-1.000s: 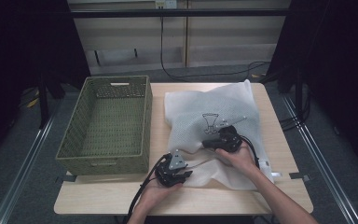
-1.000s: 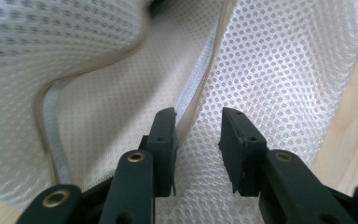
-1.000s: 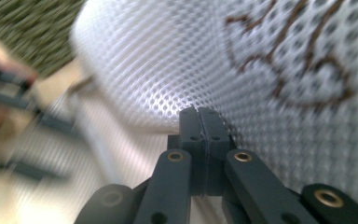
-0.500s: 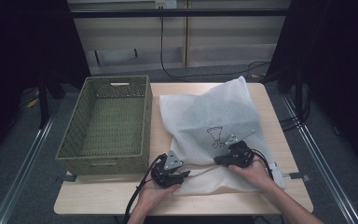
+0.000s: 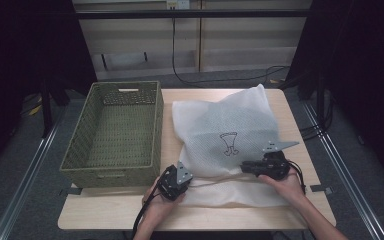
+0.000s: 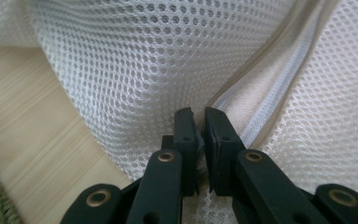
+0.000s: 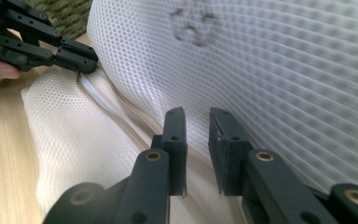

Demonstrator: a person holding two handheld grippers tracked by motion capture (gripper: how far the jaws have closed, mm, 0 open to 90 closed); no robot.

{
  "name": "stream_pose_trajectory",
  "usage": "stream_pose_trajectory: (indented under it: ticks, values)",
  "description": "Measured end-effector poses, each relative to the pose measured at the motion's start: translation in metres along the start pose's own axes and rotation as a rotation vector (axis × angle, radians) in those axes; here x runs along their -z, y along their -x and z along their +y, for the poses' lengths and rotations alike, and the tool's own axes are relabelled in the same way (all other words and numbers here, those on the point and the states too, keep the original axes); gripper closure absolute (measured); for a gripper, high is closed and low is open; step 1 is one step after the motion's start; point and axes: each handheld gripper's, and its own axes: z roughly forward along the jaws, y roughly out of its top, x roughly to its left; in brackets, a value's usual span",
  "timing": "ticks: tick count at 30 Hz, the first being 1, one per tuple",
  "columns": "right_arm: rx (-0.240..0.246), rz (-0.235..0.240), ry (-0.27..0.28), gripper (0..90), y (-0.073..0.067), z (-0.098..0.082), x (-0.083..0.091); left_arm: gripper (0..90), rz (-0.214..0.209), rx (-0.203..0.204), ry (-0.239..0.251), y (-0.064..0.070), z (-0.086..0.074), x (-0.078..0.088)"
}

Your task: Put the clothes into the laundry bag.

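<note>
Your right gripper has slid right along the bag's near edge since a second ago, when it sat close to the left gripper near the printed mark; the two now stand well apart, with the zip line stretched between them. The bag has also flattened out over the table. Your left hand has barely shifted.

Your left gripper's jaws have just been closing and now pinch the bag at the near-left end of the zip; in the left gripper view the pads meet on the mesh right where the beige zip tape starts. Your right gripper's jaws have just been opening: in the right gripper view a clear gap shows between the pads, with the mesh lying under and behind them, and nothing is pressed between them. That view also shows the left gripper farther off, clamped at the corner of the bag.

The bag lies flat on the right half of the table, its far corner peaked up, its left edge just beside the green basket. The basket sits on the left half, with its long side running away from you. Both your hands rest at the near edge of the bag.
</note>
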Motion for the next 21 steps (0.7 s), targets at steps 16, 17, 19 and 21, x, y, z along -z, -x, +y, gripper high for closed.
stream_pose_trajectory:
  ticks: [16,17,19,21]
  values:
    - [0.003,-0.025,0.202,56.4,-0.014,0.002,0.028,35.1,-0.133,0.128,0.31,0.001,-0.011,0.043]
    - [-0.004,-0.041,0.213,56.0,-0.015,0.002,0.03,32.0,-0.116,0.135,0.32,0.003,-0.012,0.048]
    - [-0.006,-0.074,0.237,51.0,-0.018,0.001,0.035,25.8,-0.092,0.14,0.326,0.003,-0.014,0.057]
    - [-0.001,-0.104,0.25,49.2,-0.022,-0.002,0.043,26.8,-0.113,0.177,0.342,0.002,-0.017,0.064]
